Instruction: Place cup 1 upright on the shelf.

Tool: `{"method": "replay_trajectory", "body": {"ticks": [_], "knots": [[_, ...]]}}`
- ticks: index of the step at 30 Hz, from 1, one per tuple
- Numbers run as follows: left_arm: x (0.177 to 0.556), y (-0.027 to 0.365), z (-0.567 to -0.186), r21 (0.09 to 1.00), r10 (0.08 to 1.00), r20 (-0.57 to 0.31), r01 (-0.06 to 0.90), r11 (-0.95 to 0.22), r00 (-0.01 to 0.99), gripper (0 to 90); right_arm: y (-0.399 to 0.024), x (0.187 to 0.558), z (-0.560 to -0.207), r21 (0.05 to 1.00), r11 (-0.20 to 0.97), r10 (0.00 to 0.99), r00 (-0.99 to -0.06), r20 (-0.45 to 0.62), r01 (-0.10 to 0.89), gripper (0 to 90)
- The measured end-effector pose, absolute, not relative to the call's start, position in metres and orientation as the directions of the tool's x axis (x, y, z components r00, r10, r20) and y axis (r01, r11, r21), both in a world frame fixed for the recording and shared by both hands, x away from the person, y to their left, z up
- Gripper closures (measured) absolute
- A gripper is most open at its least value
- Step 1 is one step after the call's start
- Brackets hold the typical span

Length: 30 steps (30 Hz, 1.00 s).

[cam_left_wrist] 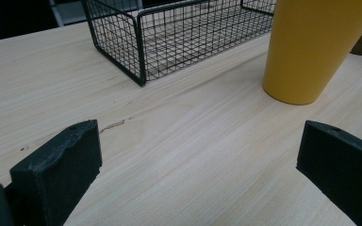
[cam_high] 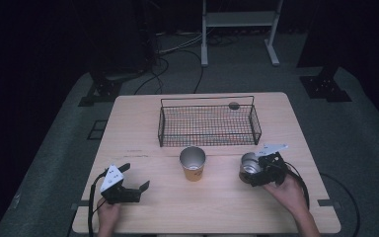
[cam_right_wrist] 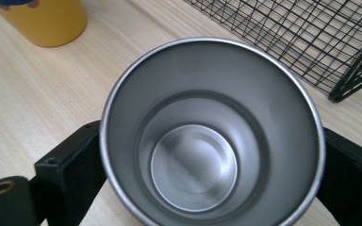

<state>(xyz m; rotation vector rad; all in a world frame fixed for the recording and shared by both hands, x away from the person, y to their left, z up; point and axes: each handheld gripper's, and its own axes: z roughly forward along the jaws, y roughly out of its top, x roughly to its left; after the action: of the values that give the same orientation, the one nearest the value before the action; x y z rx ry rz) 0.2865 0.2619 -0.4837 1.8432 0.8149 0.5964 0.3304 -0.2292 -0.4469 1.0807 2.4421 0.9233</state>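
Observation:
A steel-lined cup (cam_high: 250, 167) with a brownish outside stands at the table's right front. My right gripper (cam_high: 256, 173) has one black jaw on each side of it. In the right gripper view the cup (cam_right_wrist: 202, 141) sits between the two jaws, empty and seen from above, with both pads against its wall. A yellow cup (cam_high: 193, 164) with a metal inside stands upright at the middle, apart from both grippers. My left gripper (cam_high: 135, 177) rests low at the left front, jaws wide apart with bare wood between them (cam_left_wrist: 198, 160). The yellow cup (cam_left_wrist: 311, 47) rises ahead of it to the right.
A black wire basket (cam_high: 160, 126) stands behind the cups across the middle of the wooden table (cam_high: 133, 128); it looks empty. A small dark round thing (cam_high: 234, 105) lies just behind the basket. Cables and stand feet lie on the floor beyond.

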Motion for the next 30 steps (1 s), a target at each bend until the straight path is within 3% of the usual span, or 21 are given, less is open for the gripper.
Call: {"method": "replay_trajectory", "body": {"ticks": [2,7,30], "knots": [[0.286,0.262,-0.484,0.922,0.757,0.041,0.267,-0.28,0.652,0.0,-0.229,0.332,-0.447,0.665,0.513,0.741,-0.671,-0.025,0.542,12.0],[0.286,0.262,-0.484,0.922,0.757,0.041,0.267,-0.28,0.652,0.0,-0.23,0.333,-0.447,0.662,0.516,0.739,-0.673,-0.025,0.543,14.6],[0.286,0.262,-0.484,0.921,0.756,0.043,0.267,-0.283,0.654,0.0,-0.233,0.327,-0.428,0.685,0.506,0.73,-0.684,-0.015,0.525,16.2]]}}
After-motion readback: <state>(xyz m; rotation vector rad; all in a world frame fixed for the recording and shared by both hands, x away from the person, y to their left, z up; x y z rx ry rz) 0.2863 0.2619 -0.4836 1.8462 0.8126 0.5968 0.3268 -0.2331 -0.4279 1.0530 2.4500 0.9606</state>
